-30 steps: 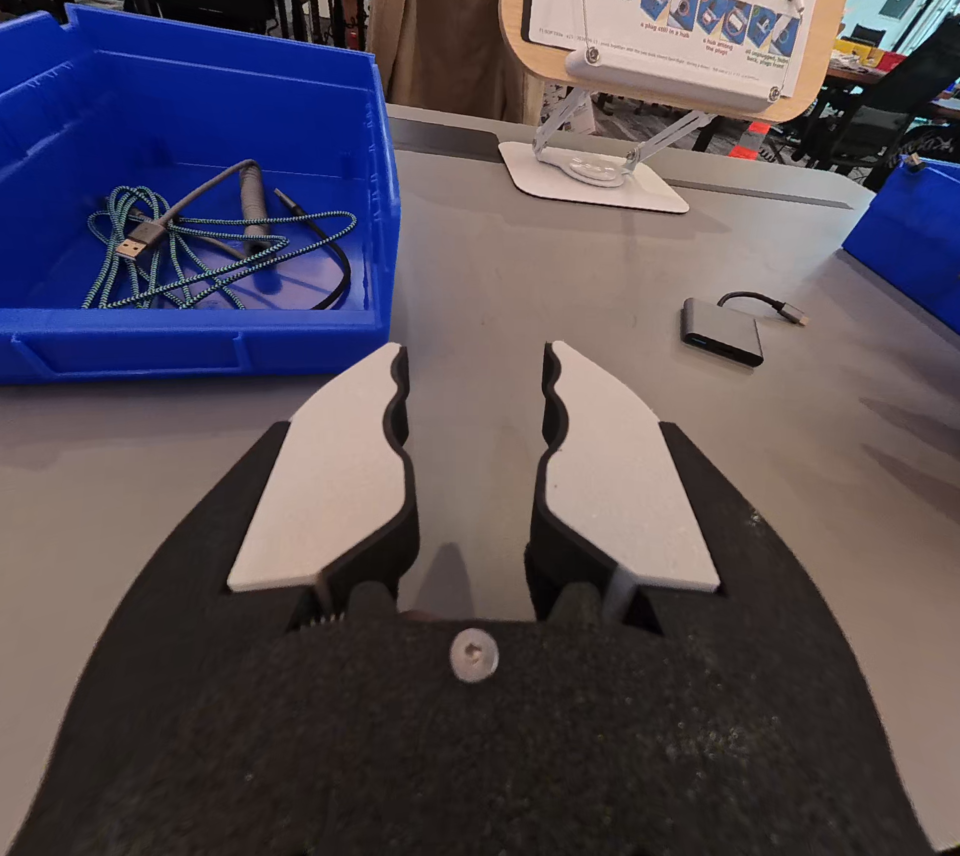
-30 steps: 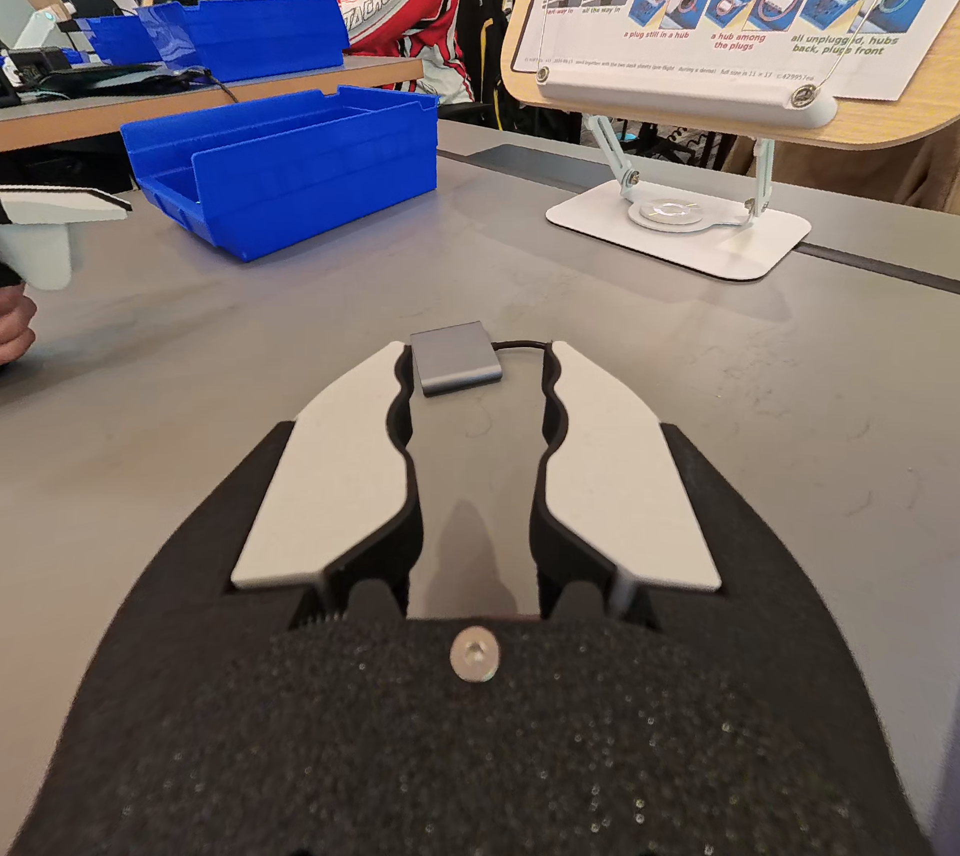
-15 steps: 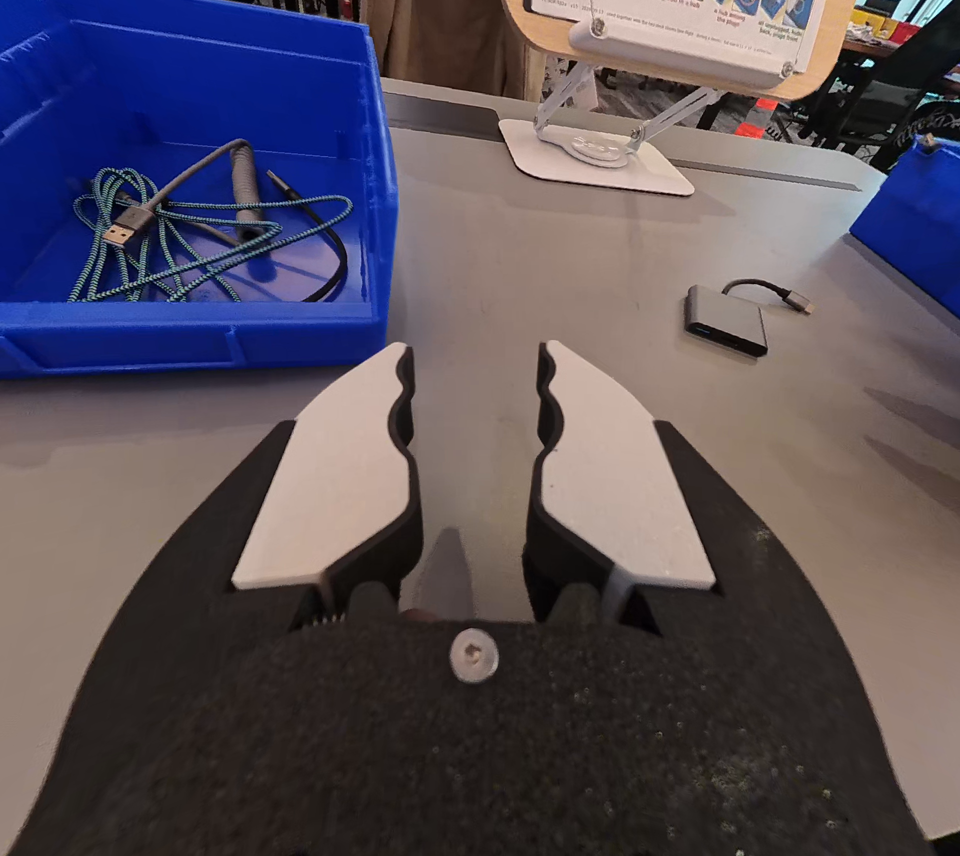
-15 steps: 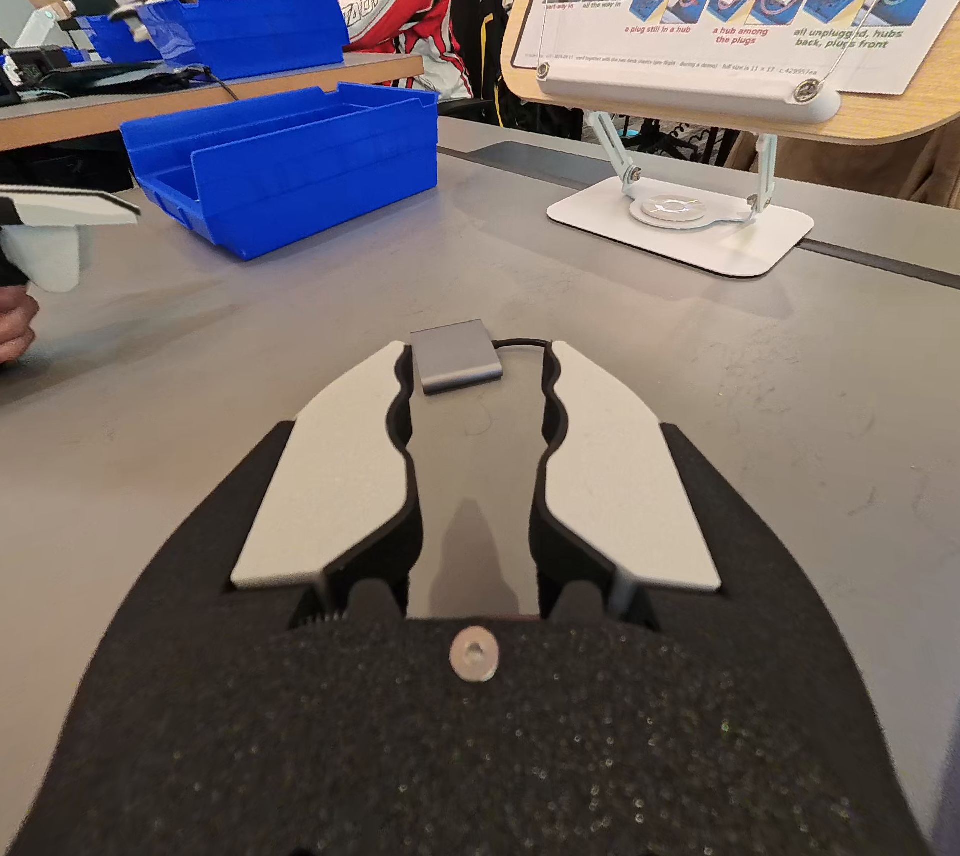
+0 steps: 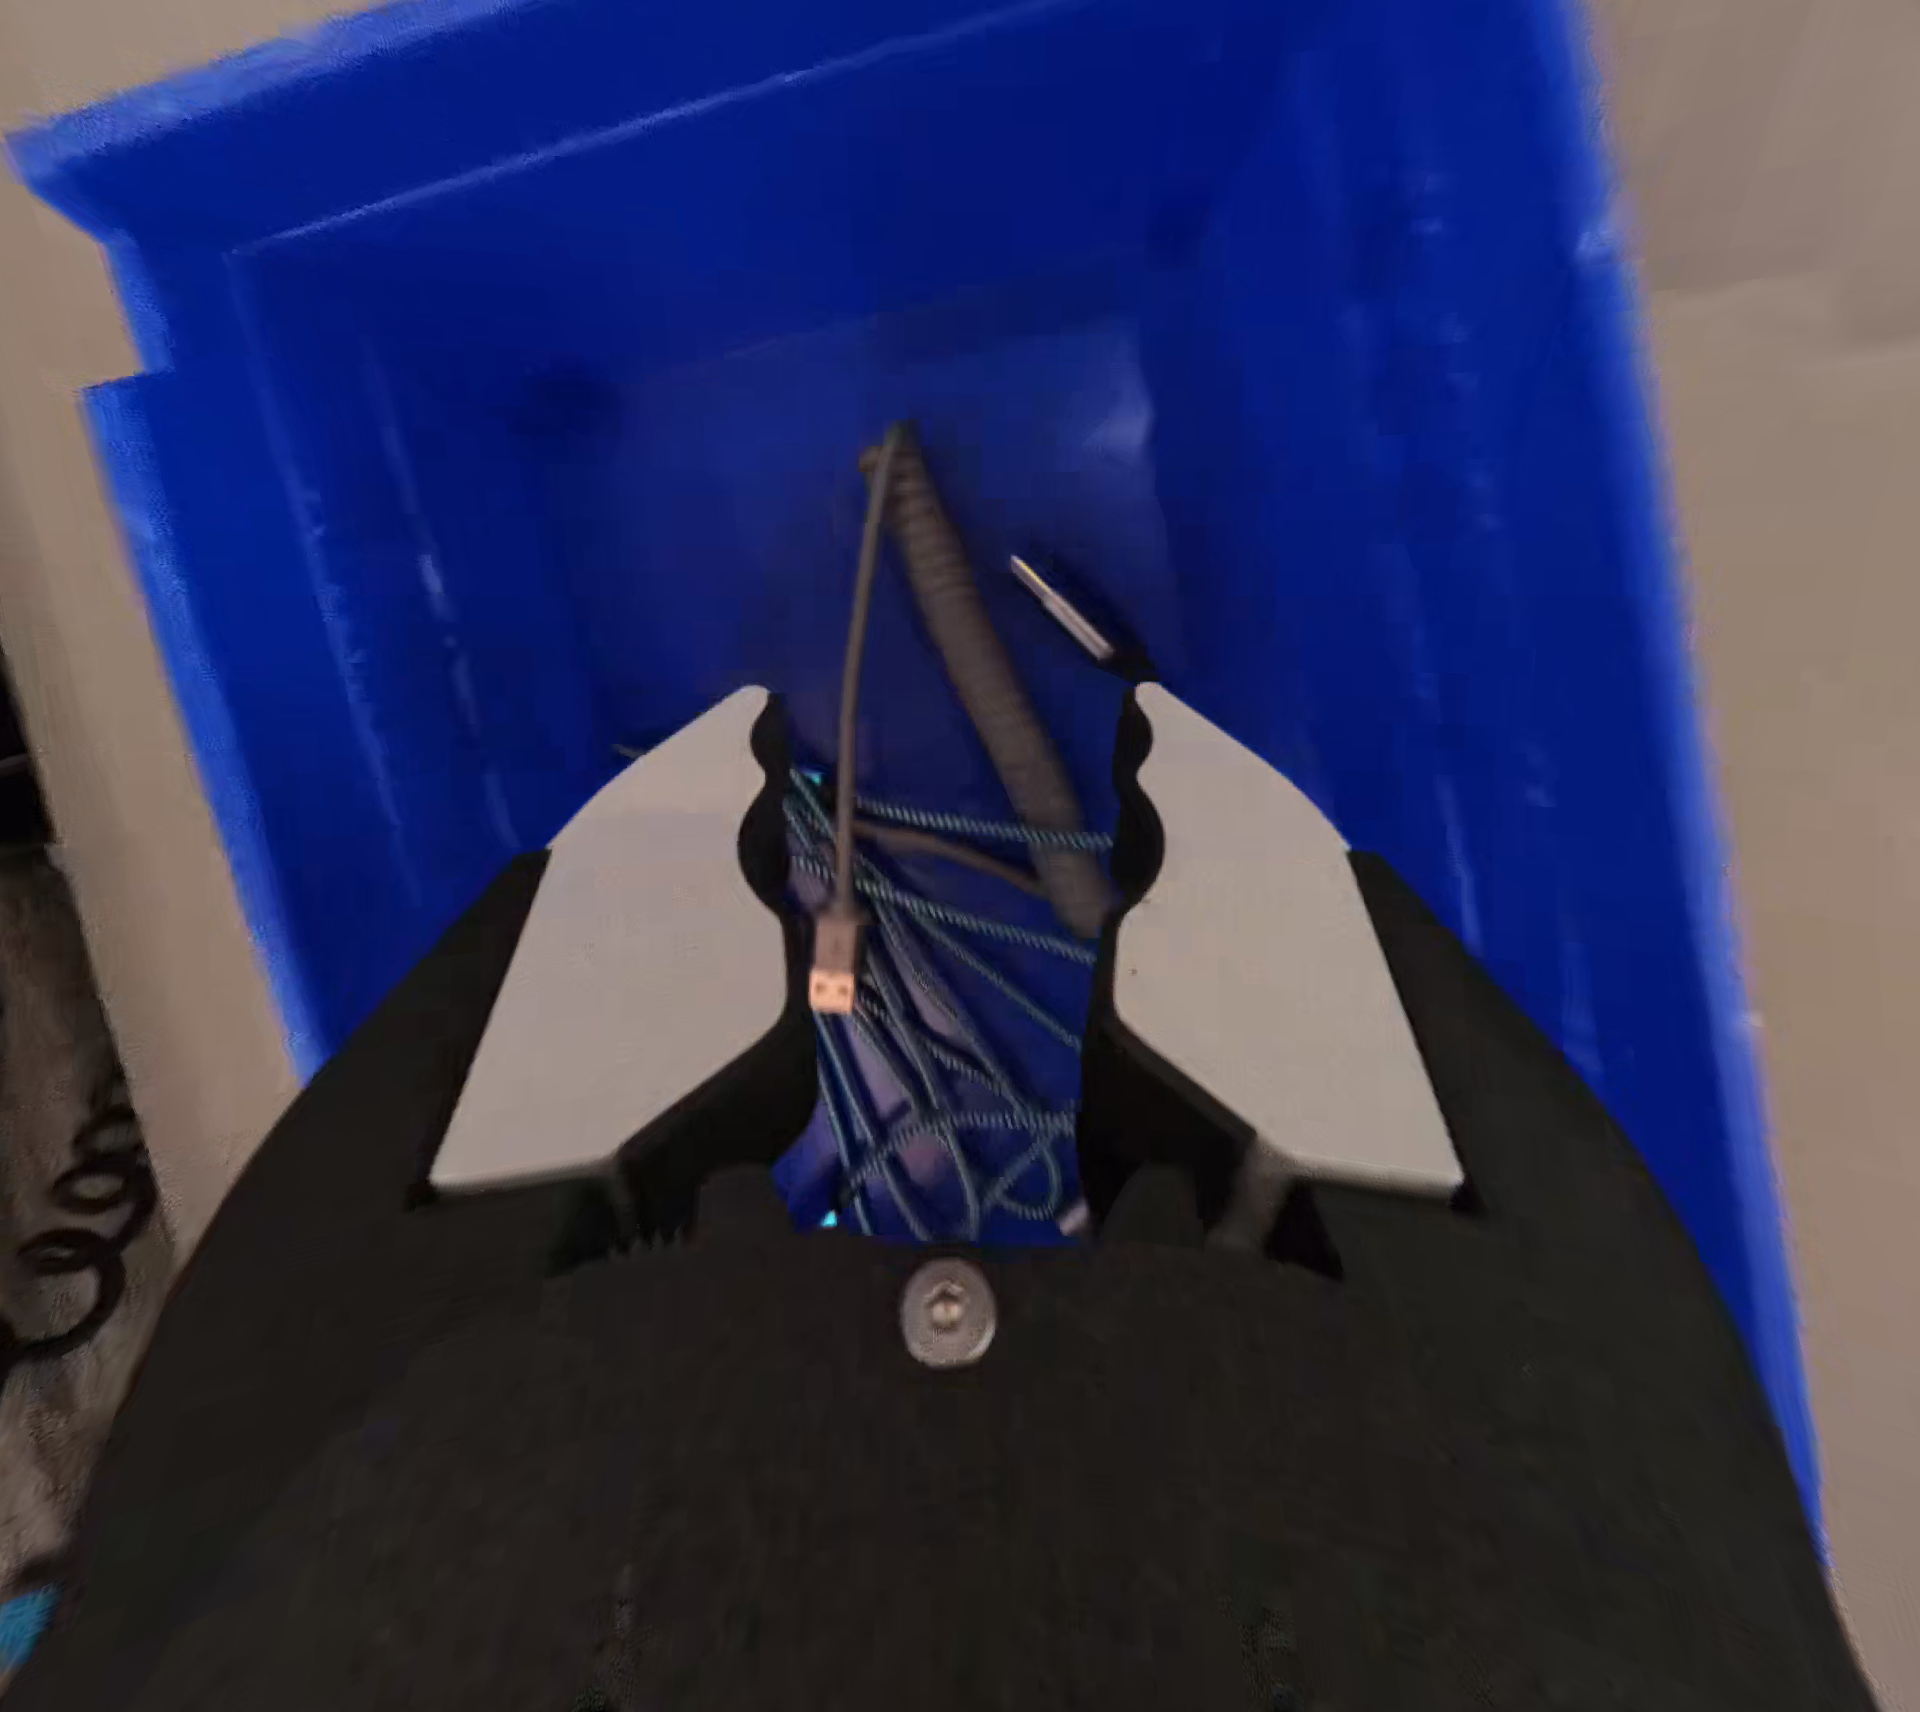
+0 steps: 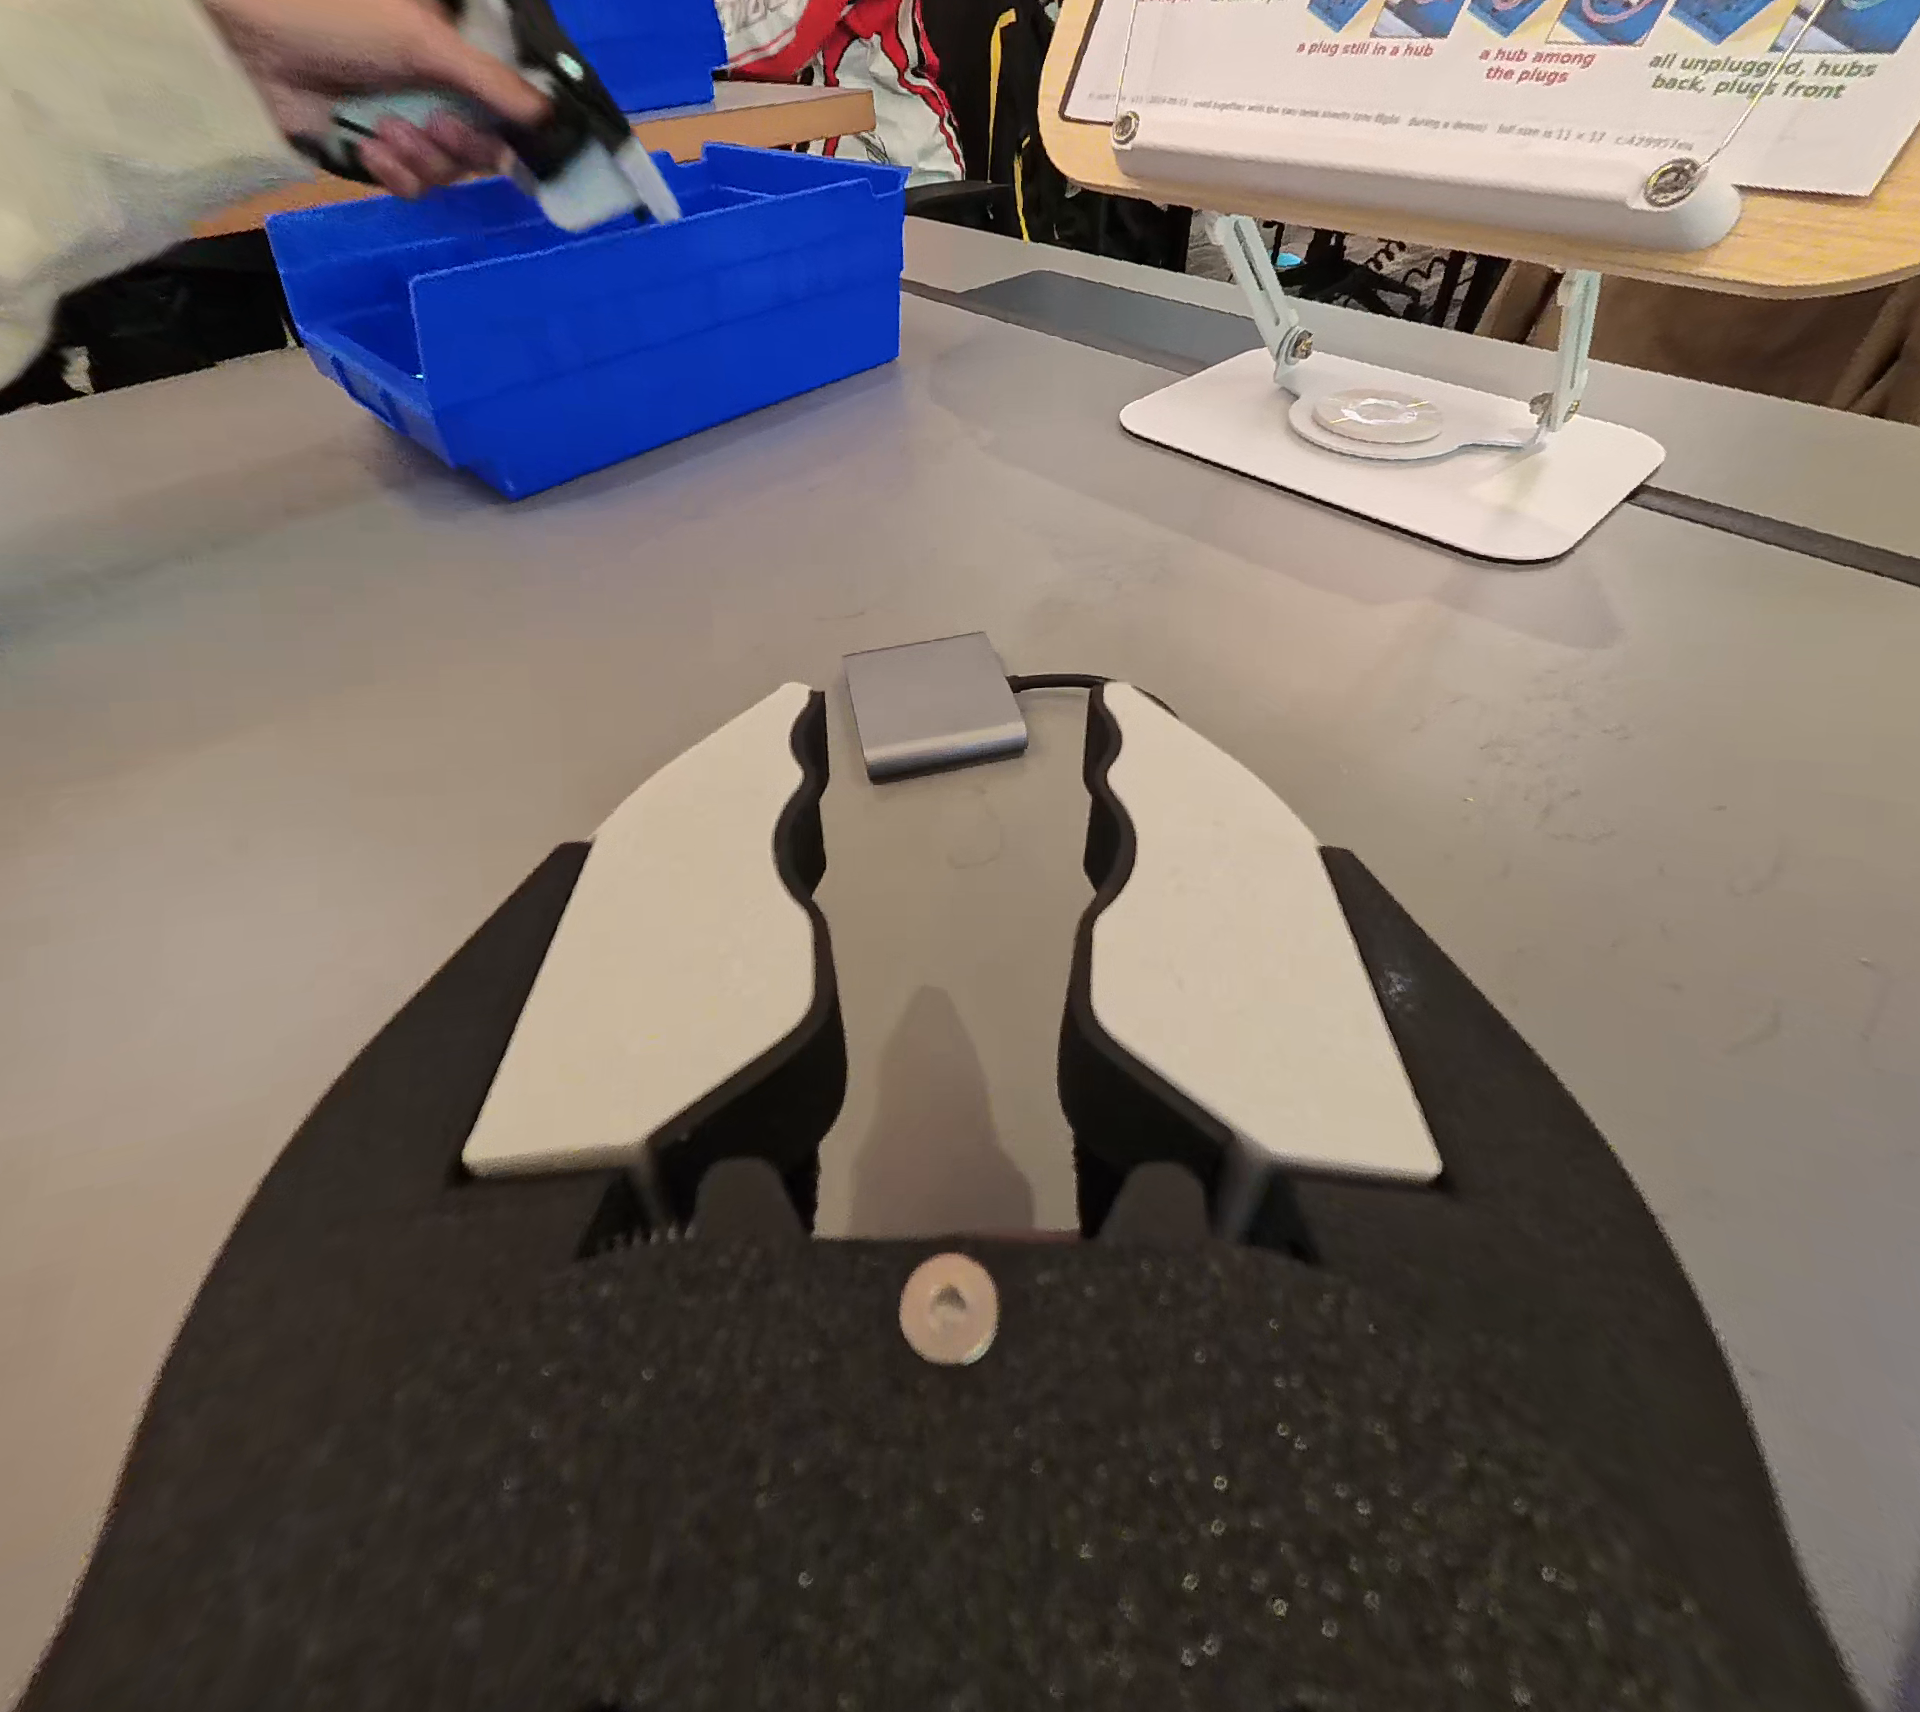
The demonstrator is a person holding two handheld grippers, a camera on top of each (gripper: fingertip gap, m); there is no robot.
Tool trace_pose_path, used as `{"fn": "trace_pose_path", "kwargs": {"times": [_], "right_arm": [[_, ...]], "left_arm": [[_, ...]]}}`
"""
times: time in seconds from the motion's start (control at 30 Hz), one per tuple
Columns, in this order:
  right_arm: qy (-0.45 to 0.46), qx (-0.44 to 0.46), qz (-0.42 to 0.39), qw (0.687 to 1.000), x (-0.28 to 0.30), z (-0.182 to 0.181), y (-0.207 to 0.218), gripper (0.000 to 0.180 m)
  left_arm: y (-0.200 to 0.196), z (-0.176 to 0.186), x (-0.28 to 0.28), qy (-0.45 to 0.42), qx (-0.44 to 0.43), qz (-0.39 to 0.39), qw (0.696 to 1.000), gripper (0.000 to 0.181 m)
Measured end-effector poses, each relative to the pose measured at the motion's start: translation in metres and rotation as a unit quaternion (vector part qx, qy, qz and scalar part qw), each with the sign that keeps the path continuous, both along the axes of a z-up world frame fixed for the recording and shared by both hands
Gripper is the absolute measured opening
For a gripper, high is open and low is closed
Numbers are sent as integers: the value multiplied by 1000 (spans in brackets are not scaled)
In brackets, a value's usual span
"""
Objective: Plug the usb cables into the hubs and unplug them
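Blue plastic fills the left wrist view: the left claw [image 5: 951, 706], which half a second ago hung over the bare tabletop beside the bin [image 5: 727, 228], now points down into it. Its jaws stand wide apart and hold nothing. Between them lie the cables: a USB-A plug [image 5: 834, 971] on a grey lead, a dark coiled cable [image 5: 987, 706] and a teal braided cable [image 5: 977, 924] in loose loops. A second metal plug tip [image 5: 1060, 608] lies just beyond the right finger. This shift suggests the cable pick-up is beginning; no plug is yet gripped.

The right claw [image 6: 951, 706] has not moved. It rests low over the grey tabletop [image 6: 416, 727], jaws open and empty, with the hub [image 6: 930, 706] lying flat between its fingertips, apparently not yet clamped. The hub's short lead runs off to the right.

Count:
- Hubs: one in view.
- Cables in the bin: at least three strands; the tangle prevents an exact count.
- Plugs visible: two.
- Blue bins on this tabletop: one in view; another sits on a table behind.
- Instruction stand [image 6: 1403, 436]: one.
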State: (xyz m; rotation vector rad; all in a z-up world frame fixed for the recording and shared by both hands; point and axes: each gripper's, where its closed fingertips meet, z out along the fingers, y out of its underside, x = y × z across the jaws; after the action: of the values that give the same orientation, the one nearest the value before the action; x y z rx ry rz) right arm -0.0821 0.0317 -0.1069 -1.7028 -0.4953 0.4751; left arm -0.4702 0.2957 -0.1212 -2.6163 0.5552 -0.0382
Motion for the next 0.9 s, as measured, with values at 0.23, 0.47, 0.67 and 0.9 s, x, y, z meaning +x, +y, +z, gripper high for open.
{"fn": "trace_pose_path", "kwargs": {"times": [0.23, 0.47, 0.67, 0.9], "right_arm": [[19, -4, 5, 1000, 2, 2, -3, 47], [15, -4, 8, 1000, 1, 1, -4, 47], [22, -5, 6, 1000, 2, 2, -4, 46], [26, -4, 6, 1000, 3, 3, -4, 46]], "left_arm": [[13, -61, -9, 28, -135, 25, 990, 62], [3, -70, -3, 42, -160, -1, 986, 28], [21, -7, -1, 32, -56, -13, 998, 16], [33, 165, 5, -33, 163, 2, 986, 15]]}}
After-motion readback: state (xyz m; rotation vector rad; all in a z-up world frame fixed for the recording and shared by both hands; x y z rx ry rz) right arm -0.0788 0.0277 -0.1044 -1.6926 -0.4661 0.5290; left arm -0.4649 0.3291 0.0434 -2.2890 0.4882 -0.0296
